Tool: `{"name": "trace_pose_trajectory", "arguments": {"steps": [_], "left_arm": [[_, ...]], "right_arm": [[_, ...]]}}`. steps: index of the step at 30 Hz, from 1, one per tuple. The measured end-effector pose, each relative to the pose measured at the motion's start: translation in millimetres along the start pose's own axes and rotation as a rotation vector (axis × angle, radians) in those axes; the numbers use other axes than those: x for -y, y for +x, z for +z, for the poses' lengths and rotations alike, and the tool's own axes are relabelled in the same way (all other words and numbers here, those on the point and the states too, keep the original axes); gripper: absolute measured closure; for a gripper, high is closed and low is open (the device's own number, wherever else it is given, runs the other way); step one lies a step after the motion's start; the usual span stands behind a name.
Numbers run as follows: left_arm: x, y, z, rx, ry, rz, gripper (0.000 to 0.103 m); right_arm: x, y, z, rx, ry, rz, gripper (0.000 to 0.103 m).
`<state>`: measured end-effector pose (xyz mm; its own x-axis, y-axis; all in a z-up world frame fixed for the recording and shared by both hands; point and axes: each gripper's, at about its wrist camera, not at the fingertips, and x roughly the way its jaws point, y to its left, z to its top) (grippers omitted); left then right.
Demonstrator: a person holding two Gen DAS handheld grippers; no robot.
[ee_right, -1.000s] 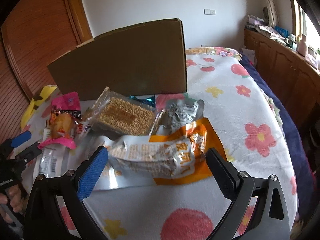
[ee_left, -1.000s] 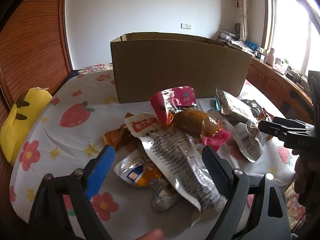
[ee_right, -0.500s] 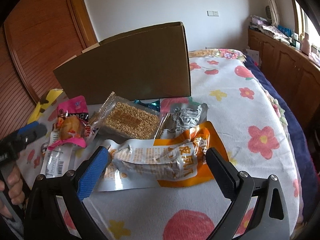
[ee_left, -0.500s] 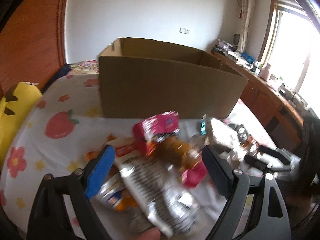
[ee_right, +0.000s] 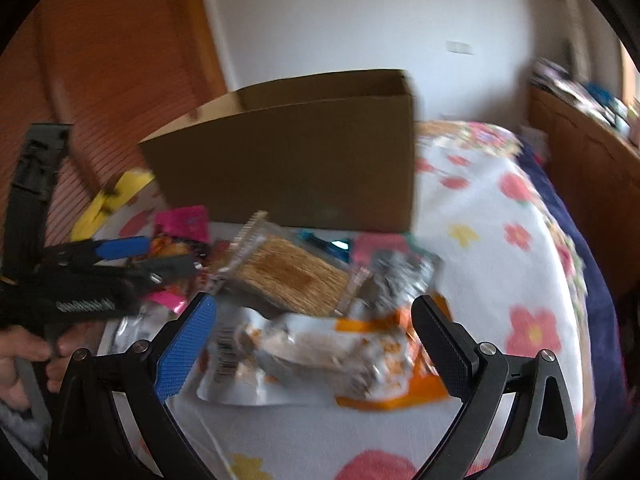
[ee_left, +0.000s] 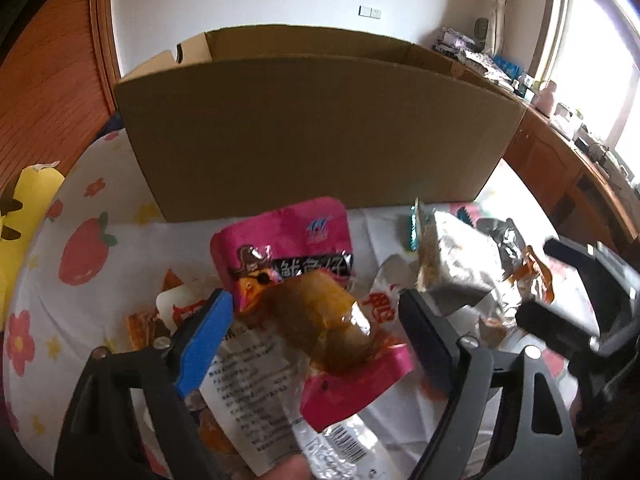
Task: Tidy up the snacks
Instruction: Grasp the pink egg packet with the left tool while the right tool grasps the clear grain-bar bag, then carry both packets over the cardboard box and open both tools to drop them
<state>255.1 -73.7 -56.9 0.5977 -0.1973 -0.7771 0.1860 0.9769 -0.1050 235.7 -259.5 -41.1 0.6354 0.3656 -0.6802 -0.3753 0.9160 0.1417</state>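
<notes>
We hold our left gripper [ee_left: 316, 320] wide around the pink snack packet [ee_left: 304, 280], right gripper [ee_right: 314, 336] wide over the orange-and-silver snack bag [ee_right: 320, 360], open cardboard box [ee_left: 320, 136] behind.

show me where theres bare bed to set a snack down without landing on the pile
Two free patches: the flowered sheet right of the cardboard box and the orange packet, out to the bed's edge; and the strawberry-print stretch between the yellow plush and the pile. Crowded: directly in front of the box, where packets overlap around the pink pouch.
</notes>
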Motion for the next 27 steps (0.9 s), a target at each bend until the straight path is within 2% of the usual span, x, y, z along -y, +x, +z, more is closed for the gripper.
{"name": "trace_pose_trajectory", "arguments": {"steps": [4,8,12,14,15,16,18,21,25,27], "left_arm": [[-9,0,-2,0.007,0.003,-0.022,0.029],[-13,1,-4,-0.004,0.007,-0.052,0.029],[-22,6,-6,-0.017,-0.004,-0.077,0.031],[-23,4,-7,-0.008,-0.003,-0.068,0.038],[-24,3,-6,-0.008,0.001,-0.07,0.05],[-24,3,-6,-0.014,0.005,-0.072,0.055],[-25,2,-6,-0.012,0.012,-0.067,0.056],[-25,1,-6,-0.007,0.013,-0.072,0.057],[-26,-2,-7,0.004,0.027,-0.091,0.061],[-26,-6,-8,0.018,0.04,-0.099,0.061]], "right_arm": [[-7,18,20,-0.056,-0.108,0.072,0.004],[-17,32,28,-0.118,-0.232,0.094,0.007],[-19,47,30,-0.172,-0.284,0.104,0.01],[-18,55,31,-0.197,-0.293,0.113,0.013],[-17,58,31,-0.205,-0.296,0.115,0.014],[-16,62,31,-0.215,-0.3,0.12,0.016],[-16,66,31,-0.226,-0.308,0.127,0.019],[-15,71,29,-0.239,-0.318,0.118,0.026],[-11,67,29,-0.229,-0.315,0.119,0.043],[-11,64,29,-0.218,-0.316,0.115,0.046]]}}
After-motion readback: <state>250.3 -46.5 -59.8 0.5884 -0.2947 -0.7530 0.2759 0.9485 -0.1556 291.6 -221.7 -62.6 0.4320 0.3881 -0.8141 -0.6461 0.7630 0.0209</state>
